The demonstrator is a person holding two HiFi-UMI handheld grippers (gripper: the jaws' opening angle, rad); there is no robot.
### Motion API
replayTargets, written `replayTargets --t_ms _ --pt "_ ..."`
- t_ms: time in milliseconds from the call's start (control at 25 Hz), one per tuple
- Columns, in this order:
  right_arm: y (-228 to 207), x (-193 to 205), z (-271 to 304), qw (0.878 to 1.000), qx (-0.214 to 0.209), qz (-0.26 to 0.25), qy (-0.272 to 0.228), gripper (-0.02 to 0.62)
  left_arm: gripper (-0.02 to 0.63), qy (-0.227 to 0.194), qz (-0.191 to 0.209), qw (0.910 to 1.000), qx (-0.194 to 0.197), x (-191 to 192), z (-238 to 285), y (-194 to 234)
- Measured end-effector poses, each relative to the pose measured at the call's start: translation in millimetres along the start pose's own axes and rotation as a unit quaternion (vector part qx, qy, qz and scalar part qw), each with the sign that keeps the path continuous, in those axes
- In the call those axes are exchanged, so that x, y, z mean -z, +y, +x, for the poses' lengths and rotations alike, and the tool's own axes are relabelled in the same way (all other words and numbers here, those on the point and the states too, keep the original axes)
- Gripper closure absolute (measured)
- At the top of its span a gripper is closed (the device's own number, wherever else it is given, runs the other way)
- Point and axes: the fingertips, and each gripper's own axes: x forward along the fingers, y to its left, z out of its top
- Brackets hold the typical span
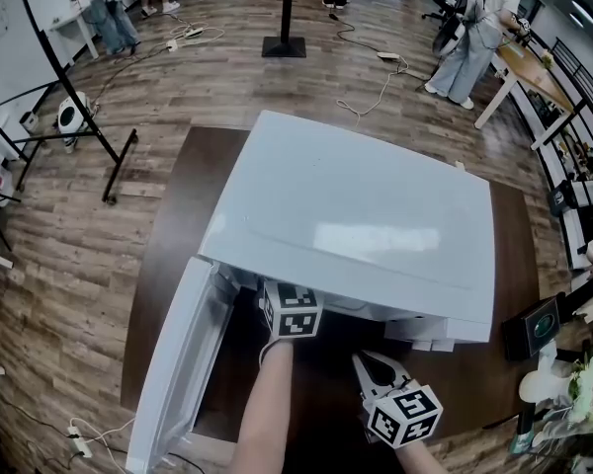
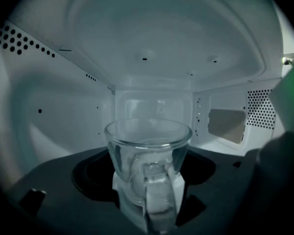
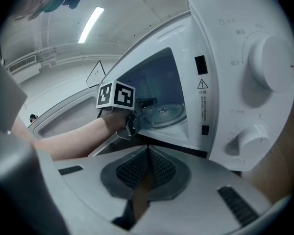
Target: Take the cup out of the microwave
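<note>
A clear glass cup stands upright inside the white microwave, its handle turned toward the left gripper view. My left gripper reaches into the cavity with one jaw on each side of the cup. Slivers of the white floor show between the pads and the cup's base, so the jaws look open around it. In the head view only its marker cube shows under the microwave's top. My right gripper hangs shut and empty in front of the microwave, its pads pressed together.
The microwave door swings open to the left over the dark brown table. Two knobs sit on the right-hand panel. A small black box and flowers stand at the table's right. People and cables lie far back.
</note>
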Motion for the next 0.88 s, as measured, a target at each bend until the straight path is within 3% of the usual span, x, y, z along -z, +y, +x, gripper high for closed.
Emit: replayTargets --t_ms 880 --pt "-2.3 9.6 -12.8 1.0 0.002 -0.001 0.001 0.601 0.23 -0.011 -0.017 0.9998 -0.01 7.0 -19.8 -3.3"
